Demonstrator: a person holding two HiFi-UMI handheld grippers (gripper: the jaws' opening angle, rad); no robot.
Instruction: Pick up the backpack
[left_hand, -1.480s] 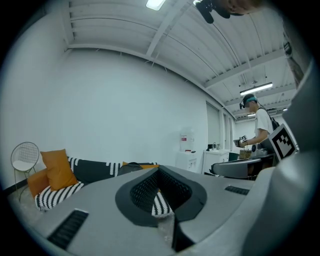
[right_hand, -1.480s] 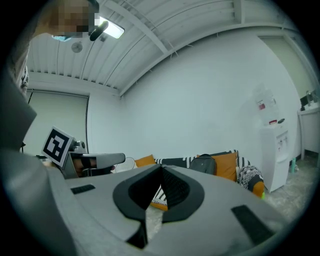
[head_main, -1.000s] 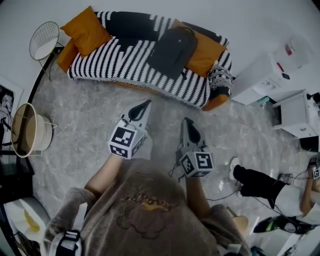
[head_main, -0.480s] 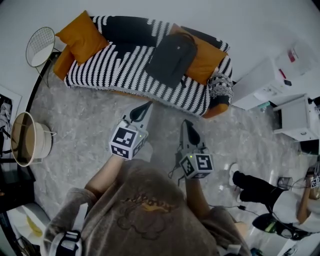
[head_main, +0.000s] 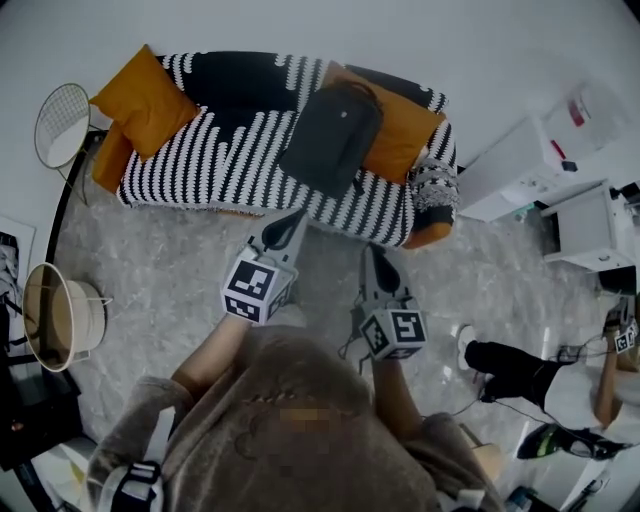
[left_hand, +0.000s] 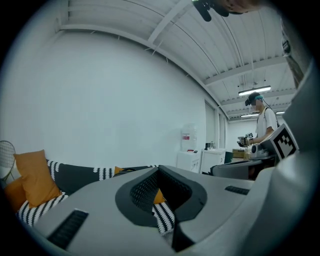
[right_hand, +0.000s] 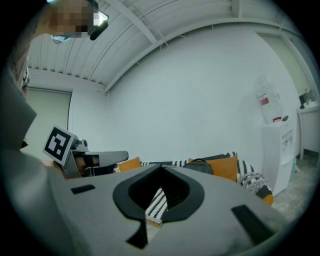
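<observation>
A dark grey backpack (head_main: 332, 136) leans on an orange cushion (head_main: 402, 135) on the striped sofa (head_main: 225, 150); its top (right_hand: 201, 166) shows in the right gripper view. My left gripper (head_main: 290, 224) is shut and empty, its tip near the sofa's front edge, below and left of the backpack. My right gripper (head_main: 374, 256) is shut and empty too, just short of the sofa, below the backpack. Both point almost level at the sofa. In the left gripper view (left_hand: 161, 169) the backpack is hidden behind the jaws.
An orange pillow (head_main: 143, 98) lies at the sofa's left end, a wire side table (head_main: 62, 110) beside it. A round basket (head_main: 58, 315) stands at the left. White cabinets (head_main: 535, 160) are at the right. A person's leg (head_main: 515, 366) and cables lie on the floor at the right.
Both grippers have moved toward the sofa together with the person, staying shut. The sofa and backpack now sit closer to the gripper tips.
</observation>
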